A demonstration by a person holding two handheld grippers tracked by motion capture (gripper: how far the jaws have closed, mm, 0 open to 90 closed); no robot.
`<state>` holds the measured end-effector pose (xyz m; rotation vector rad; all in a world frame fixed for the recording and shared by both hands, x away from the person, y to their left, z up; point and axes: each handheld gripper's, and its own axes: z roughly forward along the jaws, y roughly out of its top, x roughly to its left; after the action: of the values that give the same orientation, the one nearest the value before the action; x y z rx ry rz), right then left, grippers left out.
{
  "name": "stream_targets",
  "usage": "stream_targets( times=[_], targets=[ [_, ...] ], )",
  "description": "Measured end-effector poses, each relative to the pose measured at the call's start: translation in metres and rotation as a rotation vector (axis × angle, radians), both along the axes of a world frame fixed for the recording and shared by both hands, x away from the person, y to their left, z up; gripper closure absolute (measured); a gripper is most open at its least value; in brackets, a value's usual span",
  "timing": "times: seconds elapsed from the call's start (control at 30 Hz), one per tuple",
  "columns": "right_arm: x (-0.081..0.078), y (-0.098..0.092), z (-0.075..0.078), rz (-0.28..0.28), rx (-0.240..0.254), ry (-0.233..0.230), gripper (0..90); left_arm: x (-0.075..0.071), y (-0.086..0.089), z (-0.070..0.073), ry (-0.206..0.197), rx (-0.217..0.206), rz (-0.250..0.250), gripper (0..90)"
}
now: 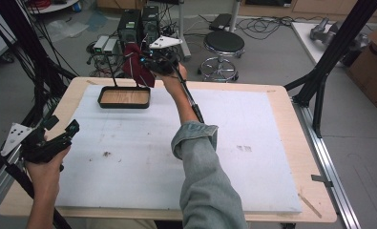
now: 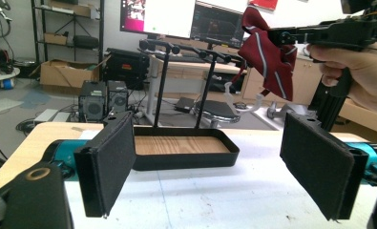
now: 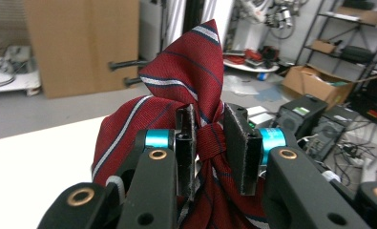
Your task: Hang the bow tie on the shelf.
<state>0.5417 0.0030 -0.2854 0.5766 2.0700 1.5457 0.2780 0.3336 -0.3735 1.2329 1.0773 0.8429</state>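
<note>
Grippers numbered two: right gripper (image 3: pixel 209 143) clamped one striped tie (image 3: pixel 186 81) between its jaws; left gripper (image 2: pixel 219 167) stood wide open, empty.

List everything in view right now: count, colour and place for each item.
tie: one, dark red with pale stripes, clamped in the right gripper, raised above the tray's far side
tray with rack: one, black with wood floor, table's far left
pad: one, white, covering the table
stool: one, black, on the floor beyond the table
left gripper: one, black, near left edge, jaws wide open
right gripper: one, black, above the tray
</note>
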Motion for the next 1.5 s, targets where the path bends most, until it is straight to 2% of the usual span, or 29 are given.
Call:
stream_targets(
  times=[0.03, 0.1, 0.13, 0.2, 0.3, 0.33, 0.5, 0.63, 0.73, 1.03, 1.17, 1.4, 1.5],
  targets=[
    [0.007, -0.002, -0.002, -0.032, 0.013, 0.026, 74.9, 0.0, 0.0, 0.0, 0.0, -0.001, 0.0, 19.7],
    [0.01, -0.004, -0.005, -0.067, -0.008, 0.041, 74.9, 0.001, 0.0, -0.001, 0.001, -0.002, -0.001, 19.7],
    [0.01, -0.004, -0.005, -0.067, -0.008, 0.041, 74.9, 0.001, 0.0, -0.001, 0.001, -0.002, -0.001, 19.7],
    [0.016, -0.011, -0.008, -0.1, -0.001, 0.069, 74.8, 0.002, -0.001, -0.003, 0.007, 0.006, -0.004, 19.8],
    [0.019, -0.014, -0.011, -0.123, -0.016, 0.087, 74.8, 0.003, -0.001, -0.005, 0.011, 0.0, -0.007, 19.8],
    [0.02, -0.016, -0.016, -0.136, -0.039, 0.097, 74.7, 0.004, -0.001, -0.005, 0.014, 0.001, -0.008, 19.7],
    [0.022, -0.018, -0.028, -0.15, -0.079, 0.116, 74.6, 0.003, -0.002, -0.004, 0.008, 0.003, -0.009, 19.7],
    [0.023, -0.02, -0.033, -0.155, -0.08, 0.124, 74.6, 0.004, -0.002, -0.004, 0.012, 0.002, -0.009, 19.8],
    [0.023, -0.018, -0.038, -0.159, -0.112, 0.127, 74.6, 0.004, -0.002, -0.004, 0.011, 0.001, -0.008, 19.7],
    [0.023, -0.011, -0.05, -0.155, -0.155, 0.15, 74.1, 0.004, -0.002, -0.005, 0.013, 0.008, -0.011, 19.7],
    [0.022, -0.009, -0.054, -0.159, -0.144, 0.164, 73.5, 0.004, -0.002, -0.005, 0.012, 0.011, -0.007, 19.7],
    [0.022, -0.01, -0.055, -0.169, -0.138, 0.156, 71.3, 0.004, -0.003, -0.005, 0.013, 0.014, -0.009, 19.8],
    [0.022, -0.01, -0.054, -0.18, -0.136, 0.157, 67.7, 0.004, -0.003, -0.005, 0.013, 0.013, -0.008, 19.7]
  ],
)
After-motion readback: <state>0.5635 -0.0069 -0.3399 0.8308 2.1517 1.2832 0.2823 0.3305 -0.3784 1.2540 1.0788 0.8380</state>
